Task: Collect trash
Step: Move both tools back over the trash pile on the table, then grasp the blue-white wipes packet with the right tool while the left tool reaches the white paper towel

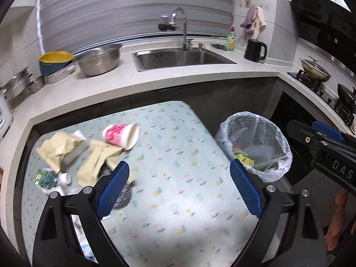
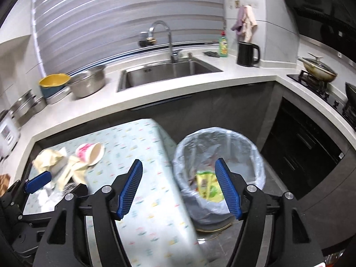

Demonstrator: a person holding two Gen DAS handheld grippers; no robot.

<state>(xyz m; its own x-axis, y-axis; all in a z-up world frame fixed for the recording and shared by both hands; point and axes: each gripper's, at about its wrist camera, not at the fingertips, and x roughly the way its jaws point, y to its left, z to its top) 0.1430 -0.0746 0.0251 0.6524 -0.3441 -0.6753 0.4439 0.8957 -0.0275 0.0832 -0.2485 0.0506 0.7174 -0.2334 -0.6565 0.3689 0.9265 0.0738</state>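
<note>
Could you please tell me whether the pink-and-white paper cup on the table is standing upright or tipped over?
Tipped over. The paper cup lies on its side on the table, its open mouth facing right, beside crumpled brown paper.

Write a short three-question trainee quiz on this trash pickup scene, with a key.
1. True or false: the paper cup stands upright on the table.
2. Which side of the table, as the left wrist view shows it, has the trash bin? A) left B) right C) behind
3. Fill in: both the left claw and the right claw hold ____.

Key
1. False; it lies on its side.
2. B.
3. Nothing; both are open, and a green and yellow wrapper lies in the bin.
</note>
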